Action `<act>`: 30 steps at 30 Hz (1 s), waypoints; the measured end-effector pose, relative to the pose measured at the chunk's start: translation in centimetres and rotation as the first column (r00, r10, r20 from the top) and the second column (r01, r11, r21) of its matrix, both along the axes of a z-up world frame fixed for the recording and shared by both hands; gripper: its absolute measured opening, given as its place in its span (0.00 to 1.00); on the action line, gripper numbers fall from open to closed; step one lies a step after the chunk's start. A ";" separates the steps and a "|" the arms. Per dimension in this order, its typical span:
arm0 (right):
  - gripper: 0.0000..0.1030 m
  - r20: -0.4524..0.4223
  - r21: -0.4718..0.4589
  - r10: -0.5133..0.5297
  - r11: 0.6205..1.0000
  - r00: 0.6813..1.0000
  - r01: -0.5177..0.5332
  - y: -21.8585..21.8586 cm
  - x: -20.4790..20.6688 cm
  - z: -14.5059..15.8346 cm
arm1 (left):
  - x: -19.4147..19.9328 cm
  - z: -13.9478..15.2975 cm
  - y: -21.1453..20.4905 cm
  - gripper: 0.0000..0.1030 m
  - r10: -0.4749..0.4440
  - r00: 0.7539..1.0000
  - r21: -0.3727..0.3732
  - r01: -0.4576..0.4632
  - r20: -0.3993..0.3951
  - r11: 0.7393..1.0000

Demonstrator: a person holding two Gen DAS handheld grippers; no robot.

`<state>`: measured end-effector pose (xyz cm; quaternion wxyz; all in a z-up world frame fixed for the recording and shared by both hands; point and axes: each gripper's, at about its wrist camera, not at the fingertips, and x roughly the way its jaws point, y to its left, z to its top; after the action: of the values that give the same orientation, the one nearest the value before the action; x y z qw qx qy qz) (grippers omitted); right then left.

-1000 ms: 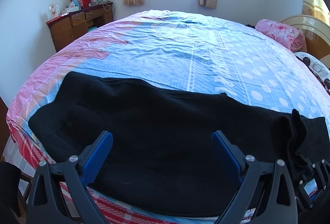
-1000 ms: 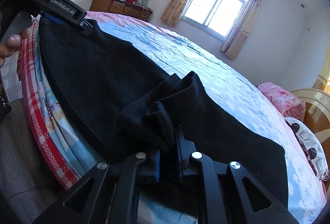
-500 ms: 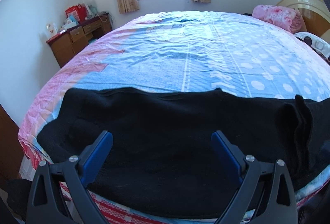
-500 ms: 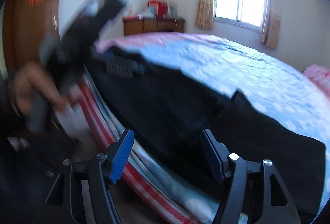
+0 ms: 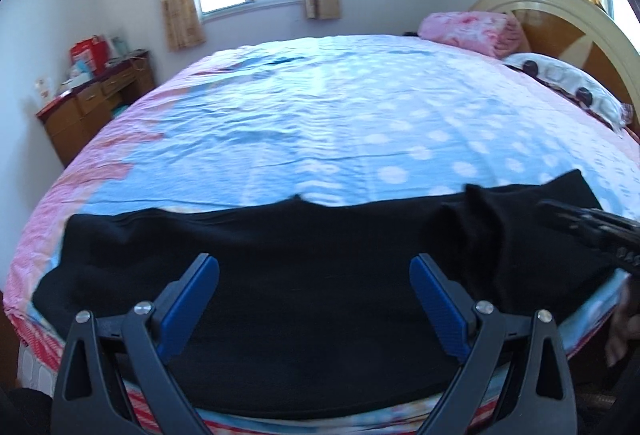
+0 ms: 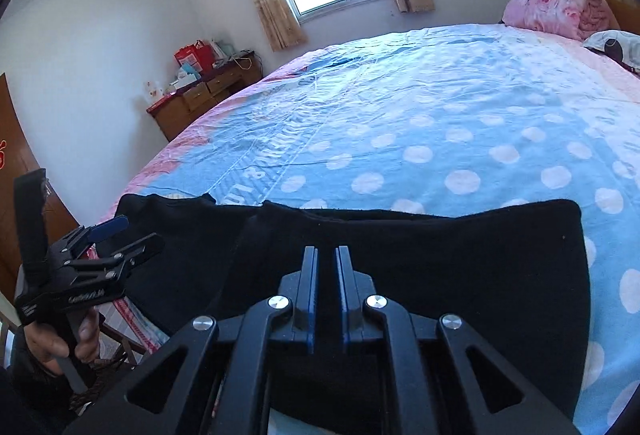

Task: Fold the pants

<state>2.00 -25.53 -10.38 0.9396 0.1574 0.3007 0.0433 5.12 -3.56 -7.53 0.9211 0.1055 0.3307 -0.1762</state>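
Black pants (image 5: 312, 299) lie flat along the near edge of the bed, also in the right wrist view (image 6: 460, 275). A raised fold of fabric (image 5: 472, 227) stands toward their right end. My left gripper (image 5: 314, 267) is open and empty, hovering over the middle of the pants; it also shows in the right wrist view (image 6: 108, 235) at the left. My right gripper (image 6: 327, 251) has its jaws nearly together over the pants; I see no fabric between them. Its body shows in the left wrist view (image 5: 592, 231) at the right edge.
The bed (image 5: 340, 123) has a blue dotted sheet with pink borders. A pink quilt (image 5: 472, 31) and a pillow (image 5: 560, 83) lie by the headboard. A wooden desk (image 5: 96, 103) with boxes stands at the left wall under the window.
My right gripper let go of the bunched fabric, opened, swung round, and now is shut over the pants' right part. The left gripper stayed open and shifted slightly right.
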 end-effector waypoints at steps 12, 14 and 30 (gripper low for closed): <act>0.12 -0.055 -0.018 0.194 0.981 0.979 -0.195 5.1 1.9 -3.5 | -0.5 -0.9 -1.4 0.96 -0.033 0.999 -0.010 0.032 -0.035 0.999; 0.12 -0.032 0.077 0.260 0.963 0.965 -0.257 4.6 2.0 -3.0 | -0.7 -0.8 -1.5 0.96 -0.041 0.999 -0.013 0.041 -0.025 0.999; 0.61 -0.077 -0.049 0.062 0.997 0.995 -0.065 5.3 4.1 -2.1 | 0.2 0.2 2.4 0.96 0.082 0.997 -0.040 -0.081 0.012 0.996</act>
<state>6.06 -20.25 -12.44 0.9294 0.1252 0.3420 0.0595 5.36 -1.12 -7.31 0.9316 0.0748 0.3251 -0.1443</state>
